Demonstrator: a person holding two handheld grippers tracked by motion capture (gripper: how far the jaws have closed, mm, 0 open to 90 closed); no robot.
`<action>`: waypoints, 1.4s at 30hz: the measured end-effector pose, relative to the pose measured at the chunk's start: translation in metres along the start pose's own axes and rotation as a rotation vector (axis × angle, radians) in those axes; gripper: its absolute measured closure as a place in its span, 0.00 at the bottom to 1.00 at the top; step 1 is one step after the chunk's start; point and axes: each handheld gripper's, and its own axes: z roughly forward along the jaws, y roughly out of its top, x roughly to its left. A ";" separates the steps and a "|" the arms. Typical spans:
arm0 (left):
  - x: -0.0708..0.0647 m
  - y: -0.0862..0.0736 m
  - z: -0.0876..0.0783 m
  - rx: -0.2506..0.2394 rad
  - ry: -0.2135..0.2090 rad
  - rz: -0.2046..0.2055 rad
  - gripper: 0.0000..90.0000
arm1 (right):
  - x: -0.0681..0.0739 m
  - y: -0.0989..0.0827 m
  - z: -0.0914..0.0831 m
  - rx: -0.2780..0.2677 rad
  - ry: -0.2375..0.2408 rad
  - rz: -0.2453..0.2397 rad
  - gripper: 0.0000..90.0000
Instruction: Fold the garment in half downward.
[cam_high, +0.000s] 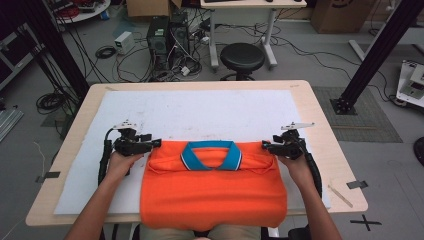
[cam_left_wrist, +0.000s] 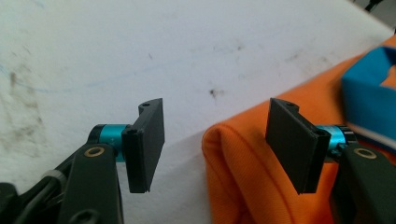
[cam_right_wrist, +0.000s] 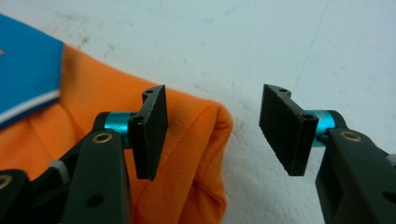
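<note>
A folded orange polo shirt (cam_high: 212, 192) with a blue collar (cam_high: 211, 155) lies at the six o'clock edge of the bench (cam_high: 320, 125), on a white sheet (cam_high: 200, 112) that covers most of the wooden top; its lower fold hangs just over the near rim. Seen from above, the person's two forearms come in from six o'clock and the hands sit at either shoulder of the garment: the left tongs (cam_high: 156, 143) at nine o'clock of the collar, the right tongs (cam_high: 266, 146) at three o'clock, each pointing inward toward the shirt's top corners.

In the left gripper view, the left tongs (cam_left_wrist: 217, 142) stand released, jaws well apart, with the shirt's folded corner (cam_left_wrist: 224, 140) between them, nearer the jaw at three o'clock; neither pad presses on the cloth, and bare white sheet shows beside the jaw at nine o'clock. In the right gripper view, the right tongs (cam_right_wrist: 212, 128) are likewise released: the folded orange corner (cam_right_wrist: 212, 121) pokes out beside the jaw at nine o'clock, while the jaw at three o'clock hangs over the white sheet, apart from the fabric. The collar's blue band with its thin white stripe shows at the edge of both gripper views.

Beyond the bench, at twelve o'clock, stand a black round stool (cam_high: 242, 57) and a computer tower (cam_high: 167, 37) among loose cables on the grey floor
</note>
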 end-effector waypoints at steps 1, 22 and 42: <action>0.000 -0.001 0.001 0.013 0.005 0.004 0.46 | -0.001 0.000 0.003 0.016 0.000 0.001 0.51; 0.006 0.033 0.013 -0.064 0.038 -0.006 0.89 | -0.014 0.019 0.012 -0.051 -0.029 -0.002 0.91; 0.036 0.055 0.041 -0.080 0.108 -0.044 0.88 | -0.022 0.067 0.047 -0.076 -0.138 0.001 0.90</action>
